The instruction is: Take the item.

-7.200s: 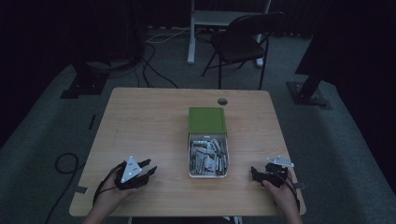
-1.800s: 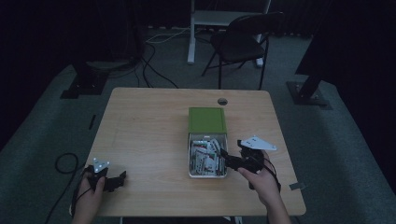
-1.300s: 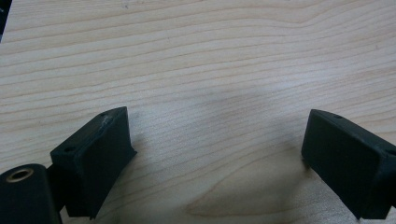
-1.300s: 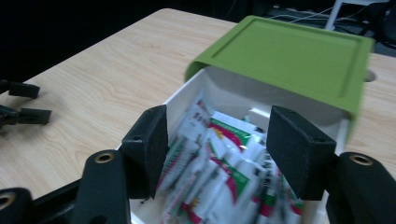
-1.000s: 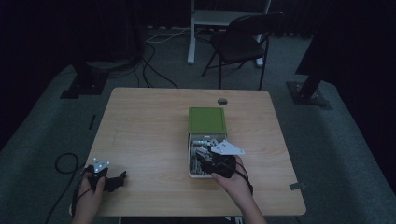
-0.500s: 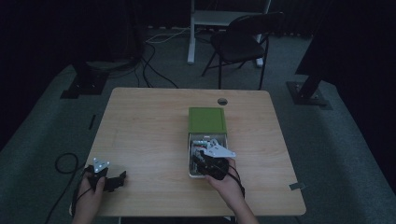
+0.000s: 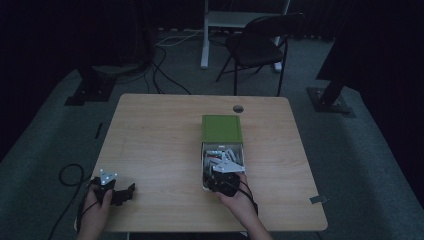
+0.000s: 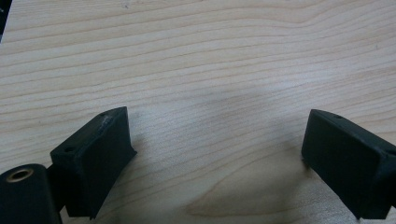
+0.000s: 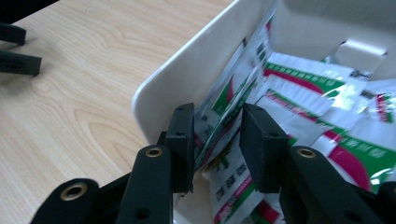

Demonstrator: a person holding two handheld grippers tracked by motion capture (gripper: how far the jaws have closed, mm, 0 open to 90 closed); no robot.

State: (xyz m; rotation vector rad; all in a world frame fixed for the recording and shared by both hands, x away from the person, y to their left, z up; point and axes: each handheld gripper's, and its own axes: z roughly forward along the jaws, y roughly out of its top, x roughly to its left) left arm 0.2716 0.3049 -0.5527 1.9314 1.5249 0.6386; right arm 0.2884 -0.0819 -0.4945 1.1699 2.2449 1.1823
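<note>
Far left, near the front edge of the bench (image 7: 165, 145): left tongs (image 7: 116, 192) lying low on the wood, jaws spread wide with nothing but bare grain between them, parked well apart from the work so as not to crowd it, cable trailing off the edge

Middle of the bench: white box (image 9: 187, 79) standing open, its green lid (image 7: 221, 128) folded back on the far side to leave the top clear for reaching in from the near end; loose sachets (image 9: 322, 93) heaped inside, white with green and red print

Just right of that, at the near end of the box: right tongs (image 9: 217, 140) dipped over the rim, jaws drawn narrow and just now closing around one sachet (image 9: 224, 109) that stands on edge against the box's inner wall; film sitting between the pads, apparently pinched, though hard to tell how firmly; probably picked because an upright edge offers something to nip, unlike the flat ones lying beneath

Far right: bare wood
</note>
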